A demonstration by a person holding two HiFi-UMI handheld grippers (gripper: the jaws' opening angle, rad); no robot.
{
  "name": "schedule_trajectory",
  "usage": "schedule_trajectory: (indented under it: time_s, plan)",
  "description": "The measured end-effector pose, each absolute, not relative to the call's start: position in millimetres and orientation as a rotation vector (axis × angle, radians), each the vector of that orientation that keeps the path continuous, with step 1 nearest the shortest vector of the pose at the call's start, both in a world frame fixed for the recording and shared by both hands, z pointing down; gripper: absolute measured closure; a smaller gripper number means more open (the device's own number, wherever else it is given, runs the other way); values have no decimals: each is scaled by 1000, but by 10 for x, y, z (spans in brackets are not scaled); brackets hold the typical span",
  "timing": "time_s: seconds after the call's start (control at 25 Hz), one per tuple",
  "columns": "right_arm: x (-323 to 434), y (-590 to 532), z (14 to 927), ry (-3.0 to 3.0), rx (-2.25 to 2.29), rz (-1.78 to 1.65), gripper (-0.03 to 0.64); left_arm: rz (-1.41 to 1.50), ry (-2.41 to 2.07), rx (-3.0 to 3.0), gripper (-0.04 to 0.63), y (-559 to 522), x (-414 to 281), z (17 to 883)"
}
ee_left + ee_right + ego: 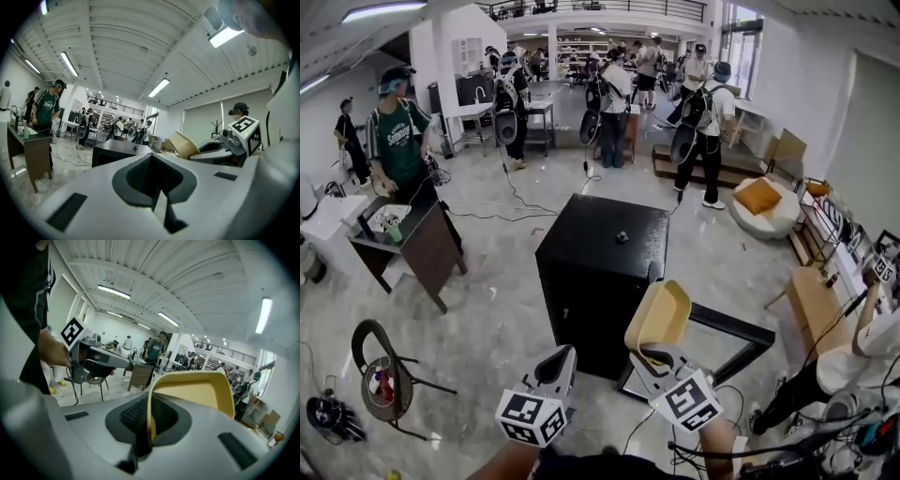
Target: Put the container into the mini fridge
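A black mini fridge (pixel 600 272) stands on the floor in the middle of the head view, and its door (pixel 733 330) is swung open to the right. My right gripper (pixel 649 349) is shut on the rim of a tan, shallow container (pixel 658 314), holding it tilted up just in front of the fridge's right front corner. In the right gripper view the container (pixel 197 390) rises from between the pads. My left gripper (pixel 565 354) hovers to the left of it, shut and empty. The left gripper view shows the fridge (pixel 112 152) ahead and the container (pixel 183 144) to its right.
A small dark object (pixel 622 236) lies on the fridge top. A wooden desk (pixel 412 234) and a round chair (pixel 380 375) stand at the left, and a wooden bench (pixel 816 305) at the right. Cables run over the floor. Several people stand further back.
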State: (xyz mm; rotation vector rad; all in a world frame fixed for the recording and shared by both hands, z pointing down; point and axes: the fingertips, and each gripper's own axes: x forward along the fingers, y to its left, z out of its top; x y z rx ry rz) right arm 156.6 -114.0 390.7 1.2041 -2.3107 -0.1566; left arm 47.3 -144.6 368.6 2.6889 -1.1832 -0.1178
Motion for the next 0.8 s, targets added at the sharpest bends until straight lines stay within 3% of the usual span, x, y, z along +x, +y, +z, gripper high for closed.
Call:
schedule_trajectory:
  time_s: [0.8]
  plan:
    - [607, -1614, 4162, -2212, 1307, -98, 598, -83, -1001, 2796, 588, -2052, -355, 3766]
